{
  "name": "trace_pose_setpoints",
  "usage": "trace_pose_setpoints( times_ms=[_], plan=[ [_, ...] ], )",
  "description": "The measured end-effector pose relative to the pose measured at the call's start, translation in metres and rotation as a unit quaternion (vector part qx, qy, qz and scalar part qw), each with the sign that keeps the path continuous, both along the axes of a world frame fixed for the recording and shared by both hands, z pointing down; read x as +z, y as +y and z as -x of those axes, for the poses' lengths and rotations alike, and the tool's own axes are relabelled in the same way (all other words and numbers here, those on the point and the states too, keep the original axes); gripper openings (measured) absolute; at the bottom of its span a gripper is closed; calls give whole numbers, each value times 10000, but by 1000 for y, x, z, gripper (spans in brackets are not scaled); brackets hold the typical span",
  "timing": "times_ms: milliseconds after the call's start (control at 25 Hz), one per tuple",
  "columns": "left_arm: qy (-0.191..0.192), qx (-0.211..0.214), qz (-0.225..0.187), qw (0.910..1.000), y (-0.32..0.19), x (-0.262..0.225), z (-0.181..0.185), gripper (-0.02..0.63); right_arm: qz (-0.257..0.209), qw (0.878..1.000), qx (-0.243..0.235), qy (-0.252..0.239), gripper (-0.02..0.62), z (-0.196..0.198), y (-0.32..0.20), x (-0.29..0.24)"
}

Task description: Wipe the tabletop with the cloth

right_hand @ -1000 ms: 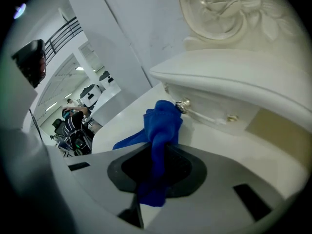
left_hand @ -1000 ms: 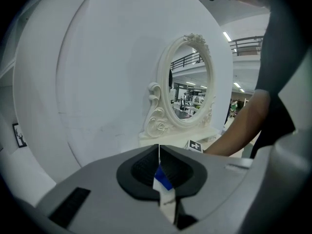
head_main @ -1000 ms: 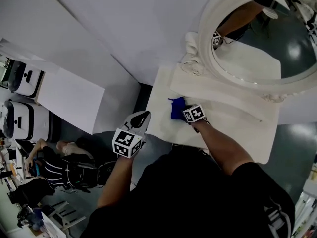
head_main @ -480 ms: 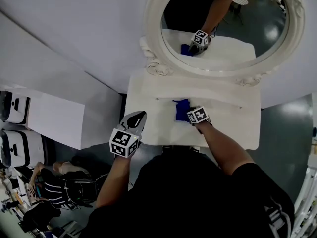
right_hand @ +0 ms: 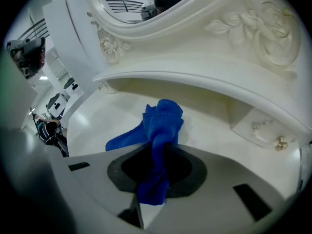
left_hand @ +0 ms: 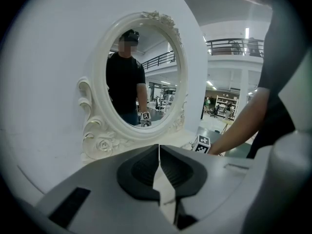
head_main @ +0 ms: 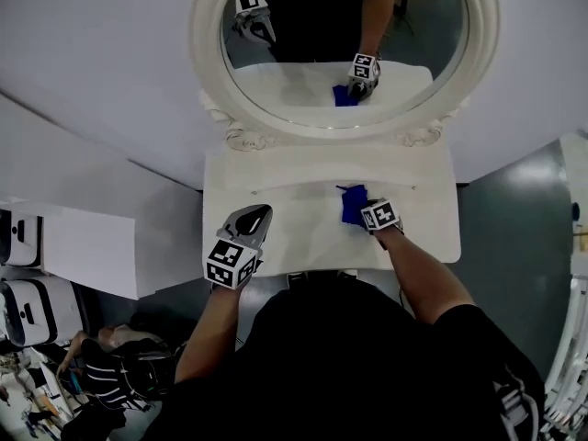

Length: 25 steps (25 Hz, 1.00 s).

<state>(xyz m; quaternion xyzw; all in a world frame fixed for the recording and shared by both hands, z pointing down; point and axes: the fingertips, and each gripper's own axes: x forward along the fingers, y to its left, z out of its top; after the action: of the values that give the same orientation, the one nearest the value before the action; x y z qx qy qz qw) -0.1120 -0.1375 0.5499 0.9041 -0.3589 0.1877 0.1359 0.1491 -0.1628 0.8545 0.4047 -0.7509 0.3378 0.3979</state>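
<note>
The blue cloth [head_main: 354, 205] lies bunched on the white tabletop [head_main: 294, 223], just in front of the raised shelf under the mirror. My right gripper [head_main: 367, 213] is shut on the blue cloth [right_hand: 161, 126], which trails through its jaws onto the table. My left gripper [head_main: 253, 220] hovers over the table's front left part, jaws closed together with nothing between them. In the left gripper view the shut left gripper [left_hand: 159, 155] faces the mirror.
A large oval mirror [head_main: 344, 44] in an ornate white frame [left_hand: 95, 140] stands at the back of the table and reflects both grippers. A low shelf [right_hand: 195, 82] runs under it. White walls flank the table; the floor drops off at its sides.
The head view has swung so the mirror sits centred. My right gripper and the cloth have slid to the right along the table, in front of the shelf. The left gripper stays at the front left.
</note>
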Motion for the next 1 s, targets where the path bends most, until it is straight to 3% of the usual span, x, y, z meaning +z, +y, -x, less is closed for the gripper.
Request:
trace_pose_setpoints(
  times_ms=[280,640,1000],
  plan=[
    [-10,265,35,9996,-7,4,-50,12,-9,9978,661,72,63,-102,12,1],
    [15,719,77,9974,-19,6,-117,12,-6,9861,1624,340,63,-228,38,-4],
    [60,965,90,9953,-21,9,-155,12,77,9714,2310,553,63,-301,74,-2]
  ],
)
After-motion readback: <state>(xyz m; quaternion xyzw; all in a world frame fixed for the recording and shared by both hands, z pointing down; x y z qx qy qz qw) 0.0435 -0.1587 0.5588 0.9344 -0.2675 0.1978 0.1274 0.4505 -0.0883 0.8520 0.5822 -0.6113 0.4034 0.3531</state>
